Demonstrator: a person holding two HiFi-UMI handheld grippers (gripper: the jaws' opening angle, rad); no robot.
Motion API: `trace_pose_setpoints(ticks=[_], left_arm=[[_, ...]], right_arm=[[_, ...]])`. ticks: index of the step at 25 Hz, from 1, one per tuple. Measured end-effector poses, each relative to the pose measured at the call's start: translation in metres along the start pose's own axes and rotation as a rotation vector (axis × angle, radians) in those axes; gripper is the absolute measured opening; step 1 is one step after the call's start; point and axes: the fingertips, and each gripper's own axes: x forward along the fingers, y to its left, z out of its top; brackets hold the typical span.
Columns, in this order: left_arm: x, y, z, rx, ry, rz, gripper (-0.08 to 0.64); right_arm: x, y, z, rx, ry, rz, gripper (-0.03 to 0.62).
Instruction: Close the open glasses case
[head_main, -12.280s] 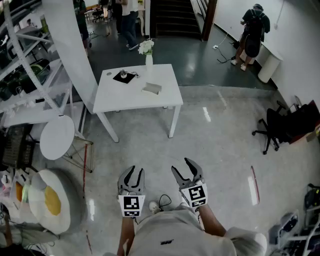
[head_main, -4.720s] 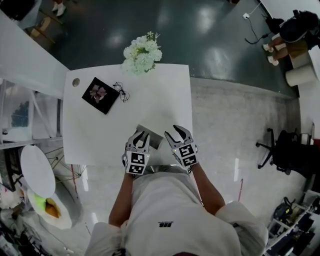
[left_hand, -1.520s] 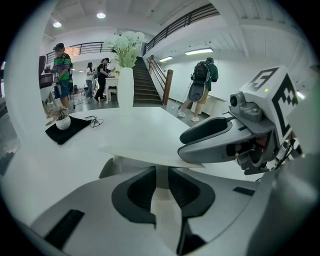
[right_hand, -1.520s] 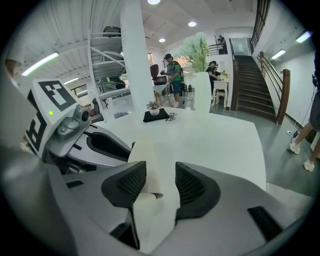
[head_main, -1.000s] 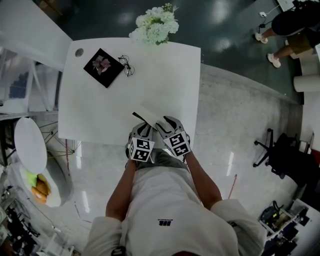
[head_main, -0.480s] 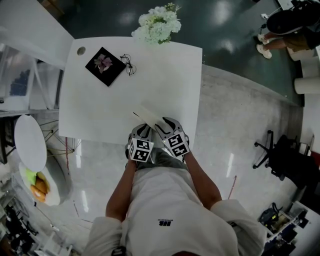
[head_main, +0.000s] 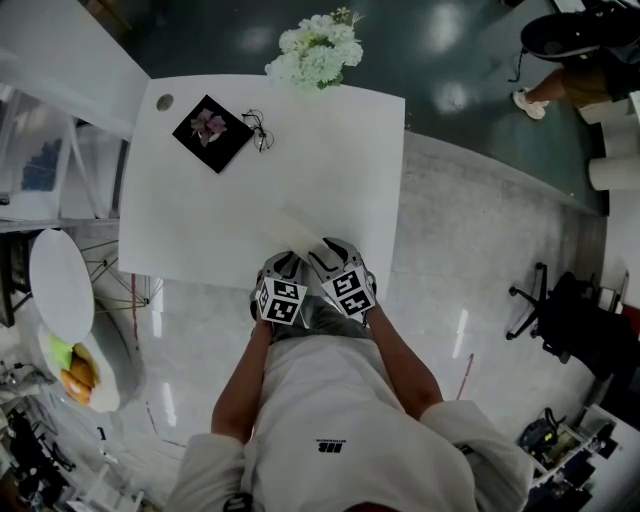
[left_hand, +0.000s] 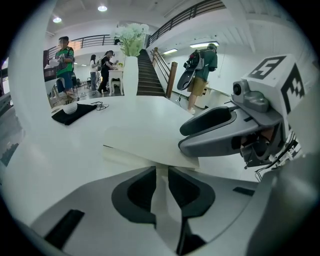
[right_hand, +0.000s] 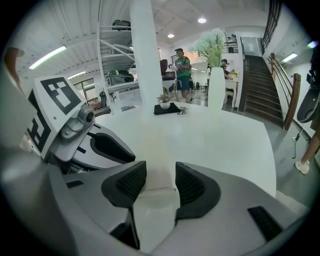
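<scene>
Currently at near tabletop (head_main: 200, 210) edge: glasses case (head_main: 293, 230), lid ajar | left gripper (head_main: 280, 265) clenched on its near rim | right gripper (head_main: 327, 252) pinching its pale flap | risk: thin flap slipping out, case skidding off edge.

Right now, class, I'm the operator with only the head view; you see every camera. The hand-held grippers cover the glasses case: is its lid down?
Observer: Nearly. In the left gripper view the glasses case lid slants over the base, with a dark slit under its left corner.
Operator: What is the left one doing?
Observer: The left hand-held gripper has the case's near edge pinched between its jaws.
Operator: And the right?
Observer: The case fills the gap between the jaws of the right hand-held gripper.
</scene>
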Motion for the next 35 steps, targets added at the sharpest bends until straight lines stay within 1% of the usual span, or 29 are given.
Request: trace_pose_setpoints(ticks=[11,18,25,29,31,35], left_arm=[[-0.005,0.000,-0.005,-0.003,0.001,0.008,0.089],[-0.017,0.002,-0.003,-0.009,-0.018,0.024,0.089],[-0.042,0.010,0.020,-0.019,-0.107,0.054,0.090],[-0.058,0.012,0.036,0.004,-0.146,0.083,0.089],[-0.067,0.012,0.045,0.019,-0.165,0.100,0.089],[-0.084,0.007,0.071,0.049,-0.239,0.116,0.089]], right_arm=[[-0.001,0.003,-0.001,-0.008,0.001,-0.009,0.186],[-0.009,0.002,0.002,-0.030,-0.010,-0.028,0.186],[-0.035,-0.006,0.017,-0.032,-0.074,-0.067,0.186],[-0.051,-0.011,0.028,-0.030,-0.130,-0.083,0.186],[-0.064,-0.012,0.037,-0.015,-0.142,-0.093,0.186],[-0.090,-0.011,0.060,-0.006,-0.199,-0.116,0.186]])
